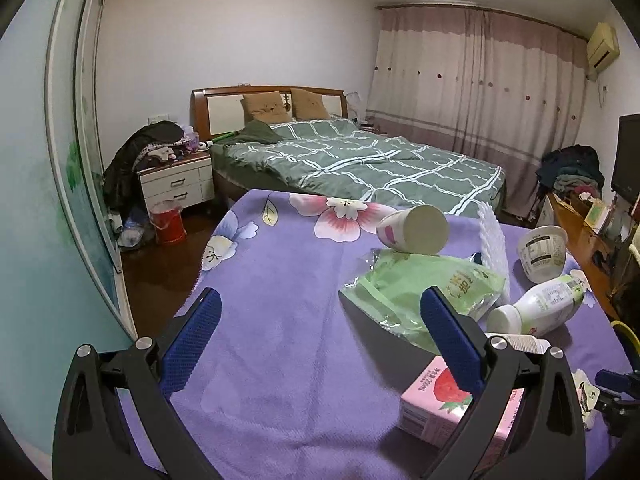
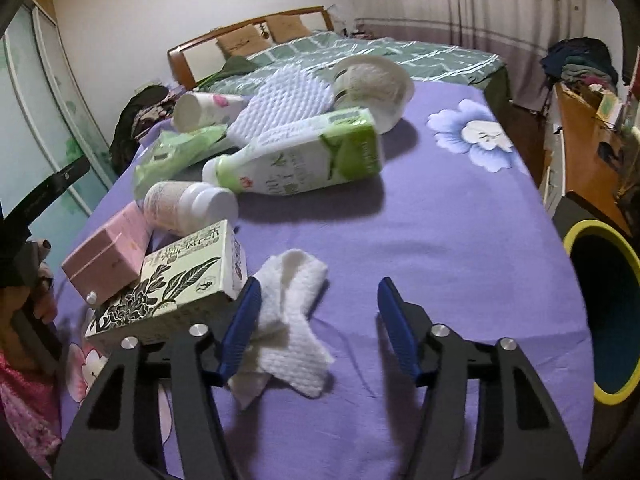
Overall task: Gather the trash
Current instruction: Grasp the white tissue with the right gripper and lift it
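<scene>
1. Pink carton (image 1: 452, 408), strawberry picture on its face: a line of print ending in "200mL", seen upside down in the left wrist view.
2. Green pouch (image 1: 420, 292): large Chinese characters, not legible.
3. Green-and-white bottle (image 2: 304, 160): printed lettering, unreadable.
4. Leaf-patterned box (image 2: 176, 284): bold Chinese characters, not decipherable.
5. White tub (image 1: 542, 252): dense label panel, too small to read.

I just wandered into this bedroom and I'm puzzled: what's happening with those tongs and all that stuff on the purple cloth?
A person is collecting trash with a pair of tongs in each hand. The right tongs hang open over a crumpled white paper towel that lies between the jaws, not yet pinched. The left tongs are open and empty above the purple flowered cloth, beside a pink strawberry carton. A yellow-rimmed dark bin waits at the right.
</scene>
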The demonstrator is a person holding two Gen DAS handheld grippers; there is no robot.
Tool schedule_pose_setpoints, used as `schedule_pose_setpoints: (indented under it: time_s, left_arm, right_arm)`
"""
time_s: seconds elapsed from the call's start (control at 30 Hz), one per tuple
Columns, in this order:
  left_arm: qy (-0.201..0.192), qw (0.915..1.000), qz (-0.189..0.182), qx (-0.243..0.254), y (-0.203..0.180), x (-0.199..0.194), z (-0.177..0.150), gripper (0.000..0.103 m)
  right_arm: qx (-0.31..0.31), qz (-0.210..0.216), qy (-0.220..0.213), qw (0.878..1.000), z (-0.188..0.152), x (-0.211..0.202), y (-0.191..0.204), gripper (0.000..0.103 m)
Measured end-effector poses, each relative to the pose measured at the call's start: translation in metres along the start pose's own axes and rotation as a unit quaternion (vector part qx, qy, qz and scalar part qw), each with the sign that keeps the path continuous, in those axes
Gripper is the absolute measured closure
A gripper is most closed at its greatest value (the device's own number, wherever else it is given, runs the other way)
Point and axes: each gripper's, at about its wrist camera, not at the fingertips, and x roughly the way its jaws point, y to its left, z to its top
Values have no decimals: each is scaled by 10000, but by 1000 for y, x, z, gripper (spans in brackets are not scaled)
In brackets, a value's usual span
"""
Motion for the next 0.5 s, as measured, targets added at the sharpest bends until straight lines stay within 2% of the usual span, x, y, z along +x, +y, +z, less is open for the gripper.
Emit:
schedule_pose_setpoints:
  time_s: [0.1, 0.17, 0.27, 0.4, 0.5]
  left_arm:
    - [-1, 10000, -18, -27, 1, 0, 0, 5]
    - [18, 10000, -30, -66, 1, 1, -1, 5]
    - [19, 9999, -48, -116, 2, -1, -2, 5]
    - [33, 9999, -68, -131, 4, -1, -2, 5]
    - [28, 9999, -77, -84, 1, -1, -3, 5]
  right_arm:
    - [-100, 45, 137, 9998, -3, 6, 7, 59]
    - [-106, 196, 184, 9996, -3, 8, 9, 76]
    - [-150, 320, 174, 9992, -3, 9, 13, 92]
    - [-54, 290, -12, 9996, -2, 0, 10, 95]
    - [42, 113, -217, 9997, 0, -12, 1, 95]
